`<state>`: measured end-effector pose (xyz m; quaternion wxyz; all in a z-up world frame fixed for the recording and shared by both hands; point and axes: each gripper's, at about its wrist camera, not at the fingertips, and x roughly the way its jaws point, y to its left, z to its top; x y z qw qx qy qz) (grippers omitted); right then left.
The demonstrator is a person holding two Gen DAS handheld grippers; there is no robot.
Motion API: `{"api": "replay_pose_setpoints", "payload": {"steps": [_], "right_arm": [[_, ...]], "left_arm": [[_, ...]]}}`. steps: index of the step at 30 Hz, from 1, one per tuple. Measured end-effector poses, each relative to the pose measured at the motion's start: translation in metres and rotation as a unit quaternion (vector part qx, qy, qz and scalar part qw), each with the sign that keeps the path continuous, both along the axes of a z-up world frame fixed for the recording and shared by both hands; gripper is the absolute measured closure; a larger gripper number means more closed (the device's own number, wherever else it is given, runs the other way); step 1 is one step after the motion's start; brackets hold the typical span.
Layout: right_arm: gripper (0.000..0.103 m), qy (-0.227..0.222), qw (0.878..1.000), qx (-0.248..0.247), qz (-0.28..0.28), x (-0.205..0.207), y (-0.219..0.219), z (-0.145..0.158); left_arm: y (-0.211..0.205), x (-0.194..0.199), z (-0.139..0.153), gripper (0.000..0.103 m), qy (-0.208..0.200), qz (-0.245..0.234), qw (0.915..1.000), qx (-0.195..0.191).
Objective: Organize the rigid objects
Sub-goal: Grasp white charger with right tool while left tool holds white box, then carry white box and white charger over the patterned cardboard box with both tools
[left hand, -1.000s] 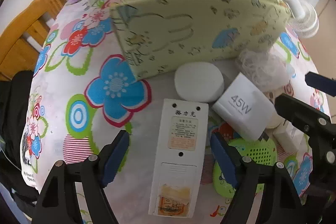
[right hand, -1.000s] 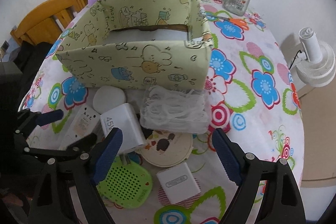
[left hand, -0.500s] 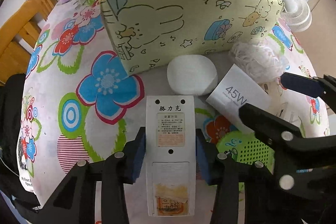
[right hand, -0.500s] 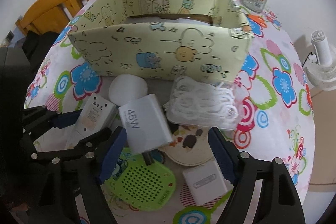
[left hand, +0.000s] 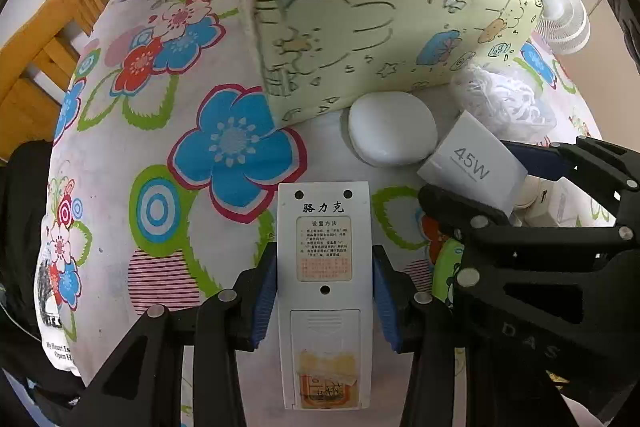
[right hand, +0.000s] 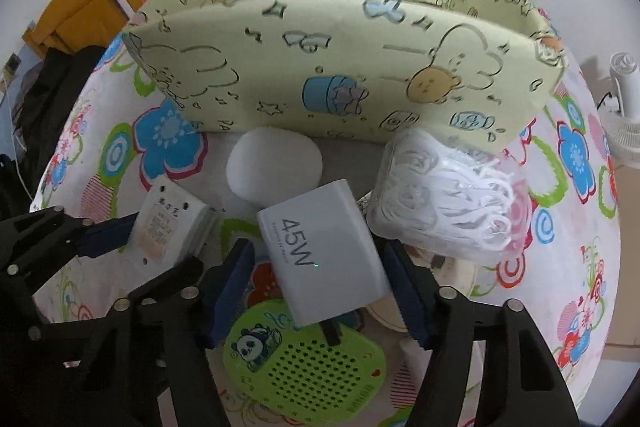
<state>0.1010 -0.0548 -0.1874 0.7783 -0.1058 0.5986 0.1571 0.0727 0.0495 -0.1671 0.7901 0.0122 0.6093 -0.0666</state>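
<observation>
Both grippers are built alike: the left gripper (left hand: pixel 325 291) has matte black, angular arms that widen toward the camera, studded with round silver screw heads, and end in flat dark-blue pads (left hand: pixel 265 301). The right gripper (right hand: pixel 320 291) shows the same black frame, silver screws and blue pads (right hand: pixel 409 297). Faint raised letters mark the black body of the right one, seen in the left view.

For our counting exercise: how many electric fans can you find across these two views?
1. A white fan stands off the table's right edge, behind the yellow box; the right view shows the same fan. Others may be hidden.
</observation>
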Motion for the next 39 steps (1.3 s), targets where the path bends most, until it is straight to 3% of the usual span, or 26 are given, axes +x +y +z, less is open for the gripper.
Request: {"api": "replay_pose_setpoints", "payload": {"steps": [5, 12, 20, 39], "right_arm": [[0.042, -0.006, 1.000, -0.019, 0.009, 0.000, 0.006, -0.002], [0.047, 0.010, 1.000, 0.000, -0.001, -0.004, -0.004, 0.001], [0.048, 0.017, 1.000, 0.013, 0.001, -0.012, -0.022, 0.009], [0.052, -0.010, 0.999, 0.046, 0.006, -0.025, -0.050, 0.045]], "left_arm": [[0.005, 0.002, -0.003, 0.058, 0.000, -0.005, 1.0000, 0.002], [-0.003, -0.003, 0.002, 0.058, 0.000, 0.005, 0.9999, 0.012], [-0.001, -0.006, 0.015, 0.058, -0.005, 0.037, 0.9991, 0.020], [-0.032, -0.016, 0.048, 0.058, -0.036, 0.055, 0.9975, 0.027]]}}
